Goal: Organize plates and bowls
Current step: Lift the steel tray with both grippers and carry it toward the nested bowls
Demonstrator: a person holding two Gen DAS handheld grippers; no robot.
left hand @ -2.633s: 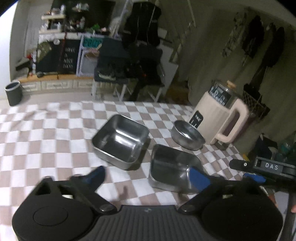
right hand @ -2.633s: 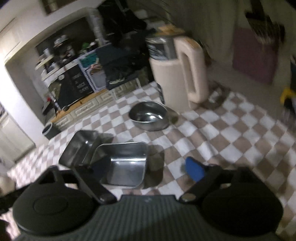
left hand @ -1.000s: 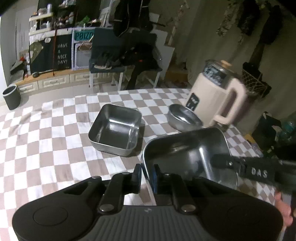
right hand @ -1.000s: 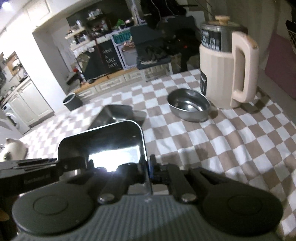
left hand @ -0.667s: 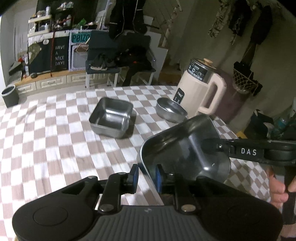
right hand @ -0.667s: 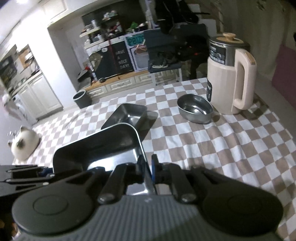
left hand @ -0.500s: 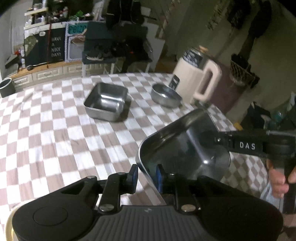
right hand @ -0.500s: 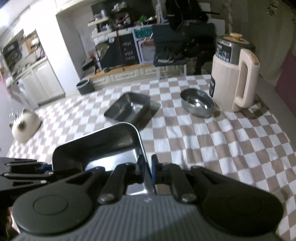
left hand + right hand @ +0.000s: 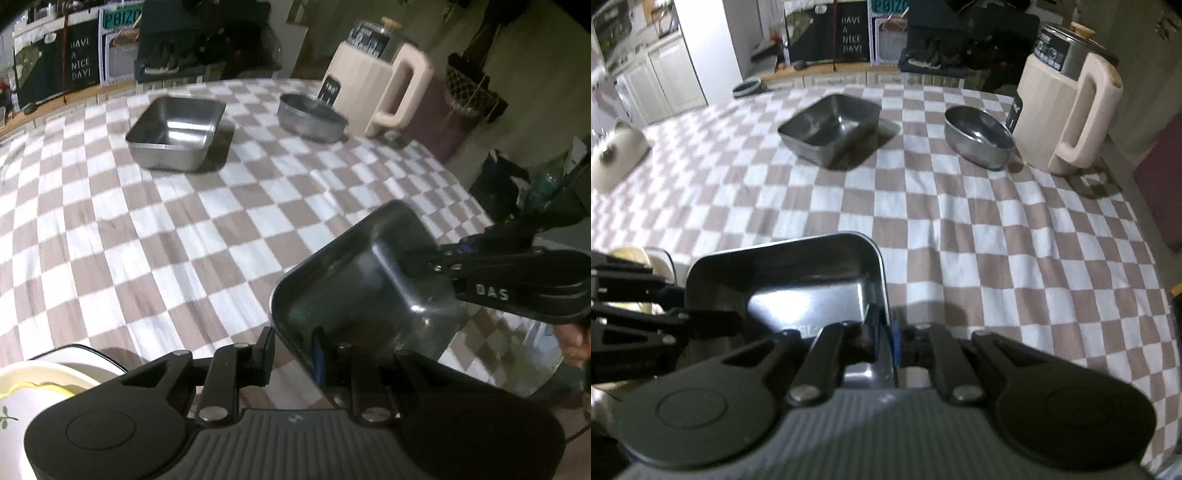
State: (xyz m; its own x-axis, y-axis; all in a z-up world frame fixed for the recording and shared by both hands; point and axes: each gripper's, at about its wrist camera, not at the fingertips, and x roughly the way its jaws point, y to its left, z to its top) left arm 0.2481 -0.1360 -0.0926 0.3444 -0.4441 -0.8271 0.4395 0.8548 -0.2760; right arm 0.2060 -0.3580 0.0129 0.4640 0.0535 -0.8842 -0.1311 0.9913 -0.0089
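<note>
A square steel tray (image 9: 354,295) hangs tilted above the near part of the checked tablecloth (image 9: 184,236), held from both sides. My left gripper (image 9: 291,350) is shut on its near rim, blue pad inside the wall. My right gripper (image 9: 884,334) is shut on the opposite rim of the same tray (image 9: 798,280). A second square steel tray (image 9: 177,133) sits on the cloth farther back. To its right, next to the kettle, a round steel bowl (image 9: 312,116) rests on the cloth.
A cream kettle (image 9: 376,85) with a big handle stands at the back right. A white and yellow dish (image 9: 33,380) lies at the near left, partly under my left gripper. Chairs, cabinets and a dark sign fill the room behind the table.
Both grippers have carried the tray back toward the near edge and lower. The other tray, the bowl and the kettle look farther away. The white dish has come into view.
</note>
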